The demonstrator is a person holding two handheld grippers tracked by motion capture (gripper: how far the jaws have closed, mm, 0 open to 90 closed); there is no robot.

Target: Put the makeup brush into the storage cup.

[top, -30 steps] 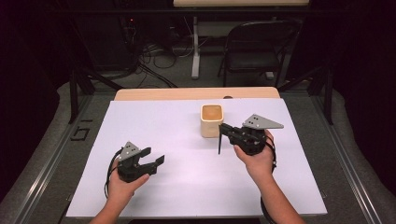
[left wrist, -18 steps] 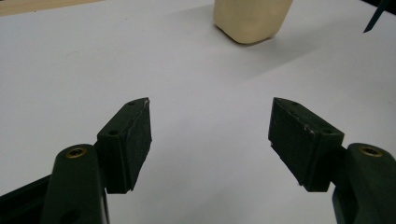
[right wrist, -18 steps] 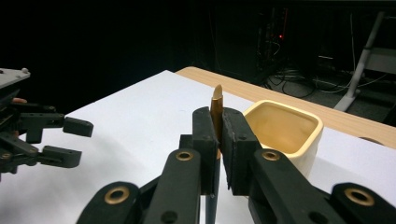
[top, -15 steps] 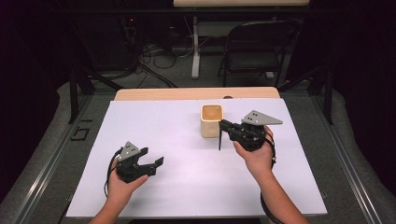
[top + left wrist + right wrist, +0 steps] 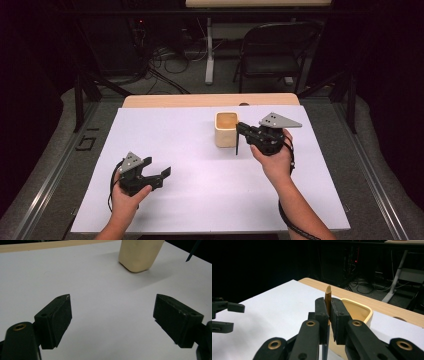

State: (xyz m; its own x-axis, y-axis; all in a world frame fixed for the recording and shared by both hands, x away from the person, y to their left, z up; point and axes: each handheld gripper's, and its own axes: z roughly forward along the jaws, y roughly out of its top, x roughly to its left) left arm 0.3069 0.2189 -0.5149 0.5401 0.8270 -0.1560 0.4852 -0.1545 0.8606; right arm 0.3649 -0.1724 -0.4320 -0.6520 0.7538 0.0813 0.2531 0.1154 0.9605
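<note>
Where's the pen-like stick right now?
In the high view the stick hangs upright from the right gripper, right of table centre, just in front of the beige cup, its tip near the white table cover.

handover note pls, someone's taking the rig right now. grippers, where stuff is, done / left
Left gripper: jaws have just been opening, now wide, nothing between them, low over the white table.
Right gripper: shut on a thin dark pen, held upright beside the cream cup, its tip just above the table.
Done: pen picked up.
Left: probably lift the pen over the rim and drop it into the cup.
</note>
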